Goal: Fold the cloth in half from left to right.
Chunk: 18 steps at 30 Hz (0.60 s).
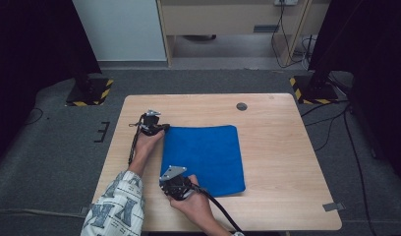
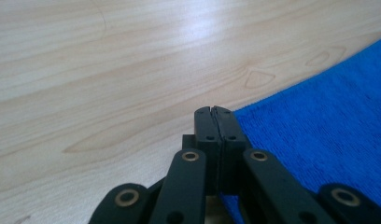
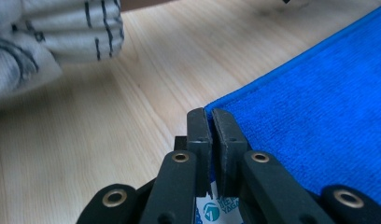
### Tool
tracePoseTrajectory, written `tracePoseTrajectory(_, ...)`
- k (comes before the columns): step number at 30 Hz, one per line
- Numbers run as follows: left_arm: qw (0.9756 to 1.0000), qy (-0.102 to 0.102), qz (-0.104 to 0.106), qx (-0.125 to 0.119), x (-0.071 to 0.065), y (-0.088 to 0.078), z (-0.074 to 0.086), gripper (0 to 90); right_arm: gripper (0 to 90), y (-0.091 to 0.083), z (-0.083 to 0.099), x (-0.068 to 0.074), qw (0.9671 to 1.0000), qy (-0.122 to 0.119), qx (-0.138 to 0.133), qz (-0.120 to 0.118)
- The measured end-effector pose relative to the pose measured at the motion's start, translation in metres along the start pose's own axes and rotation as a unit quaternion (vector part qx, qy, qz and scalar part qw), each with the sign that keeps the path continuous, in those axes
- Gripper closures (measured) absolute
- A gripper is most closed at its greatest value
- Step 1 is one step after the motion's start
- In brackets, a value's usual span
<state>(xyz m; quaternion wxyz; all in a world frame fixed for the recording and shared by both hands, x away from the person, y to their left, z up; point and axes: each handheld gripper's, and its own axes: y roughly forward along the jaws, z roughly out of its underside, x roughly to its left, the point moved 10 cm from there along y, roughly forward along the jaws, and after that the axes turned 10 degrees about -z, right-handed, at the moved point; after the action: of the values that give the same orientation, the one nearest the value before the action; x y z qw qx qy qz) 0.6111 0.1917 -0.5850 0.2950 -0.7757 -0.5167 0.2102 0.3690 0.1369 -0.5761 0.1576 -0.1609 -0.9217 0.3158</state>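
Wood table (image 1: 277,162) with a blue cloth (image 1: 203,157) lying flat in the middle. We've got the left gripper (image 1: 164,128) pinching its far-left corner and the right gripper (image 1: 165,178) pinching the near-left one. Looks like the grab's done, so next we'd lift both corners together and fold rightward evenly.

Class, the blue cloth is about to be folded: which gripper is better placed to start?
Neither leads. The left gripper is shut on the blue cloth's far-left corner, the right gripper on its near-left corner.
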Motion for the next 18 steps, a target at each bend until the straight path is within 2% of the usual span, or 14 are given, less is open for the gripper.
tracePoseTrajectory(4,0.9999,0.003,-0.004,-0.011,0.002,-0.009,-0.012,89.5,86.8,0.003,-0.009,0.000,0.9999,0.001,-0.007,0.011)
tracePoseTrajectory(8,0.9999,0.006,-0.014,-0.001,0.009,-0.014,-0.010,89.5,86.8,0.004,-0.022,0.002,0.9995,-0.001,-0.022,0.021)
tracePoseTrajectory(12,0.9998,-0.010,-0.015,-0.001,0.021,-0.021,-0.009,89.5,86.9,0.006,-0.031,0.006,0.9993,-0.009,-0.029,0.021)
tracePoseTrajectory(14,0.9999,-0.010,-0.012,-0.002,0.019,-0.024,-0.010,89.5,86.9,0.006,-0.032,0.008,0.9993,-0.011,-0.029,0.019)
tracePoseTrajectory(18,0.9999,-0.008,-0.003,-0.007,0.006,-0.029,-0.016,89.4,86.8,-0.002,-0.026,0.009,0.9993,-0.007,-0.035,0.016)
